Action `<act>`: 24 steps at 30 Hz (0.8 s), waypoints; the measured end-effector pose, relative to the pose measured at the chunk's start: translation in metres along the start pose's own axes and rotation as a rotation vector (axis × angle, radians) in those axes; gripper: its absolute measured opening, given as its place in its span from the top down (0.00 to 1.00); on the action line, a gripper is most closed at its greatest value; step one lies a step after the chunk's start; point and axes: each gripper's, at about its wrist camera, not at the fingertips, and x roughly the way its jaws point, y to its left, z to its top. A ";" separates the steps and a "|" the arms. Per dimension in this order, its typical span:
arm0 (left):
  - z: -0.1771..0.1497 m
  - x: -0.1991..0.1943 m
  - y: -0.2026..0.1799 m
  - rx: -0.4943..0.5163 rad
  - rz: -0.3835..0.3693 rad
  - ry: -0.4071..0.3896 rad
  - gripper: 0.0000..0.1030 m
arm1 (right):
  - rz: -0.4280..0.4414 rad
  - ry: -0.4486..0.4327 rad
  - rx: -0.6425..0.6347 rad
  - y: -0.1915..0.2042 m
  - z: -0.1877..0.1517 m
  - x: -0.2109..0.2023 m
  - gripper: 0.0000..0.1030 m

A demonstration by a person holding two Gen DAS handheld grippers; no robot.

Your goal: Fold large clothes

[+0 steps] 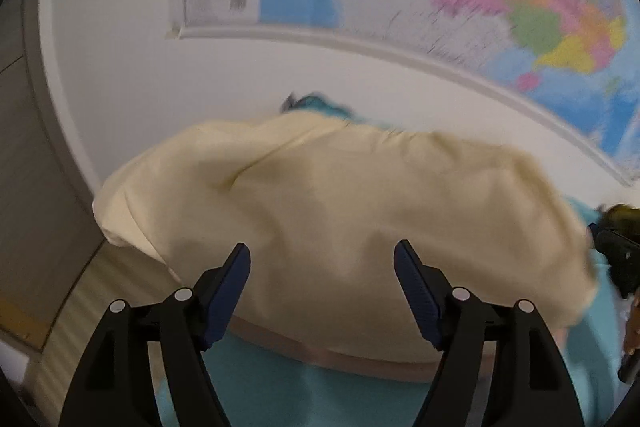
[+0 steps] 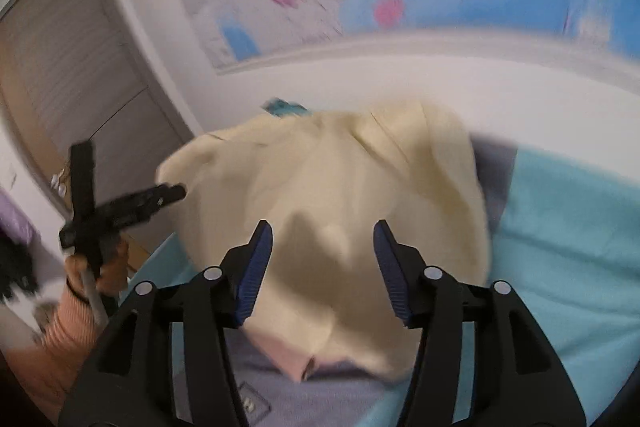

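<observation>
One pale yellow cotton garment lies bunched on the turquoise bedsheet, long axis left-right; both claws, left and right, hang released, empty.

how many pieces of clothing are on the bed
2 that I can tell: a cream garment spread across the bed, and a teal one peeking out behind it by the wall. More may be hidden underneath.

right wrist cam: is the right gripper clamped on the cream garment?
No. The right gripper stands open above the cream garment, its blue pads apart with no fabric pinched between them.
</observation>
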 end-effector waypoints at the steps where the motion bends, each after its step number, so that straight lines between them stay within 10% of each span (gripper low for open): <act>1: -0.003 0.007 0.005 -0.015 -0.026 0.012 0.28 | 0.005 0.035 0.012 -0.003 -0.001 0.013 0.51; 24: -0.047 -0.013 -0.045 0.102 0.032 -0.113 0.21 | -0.003 0.056 -0.197 0.040 -0.041 0.013 0.44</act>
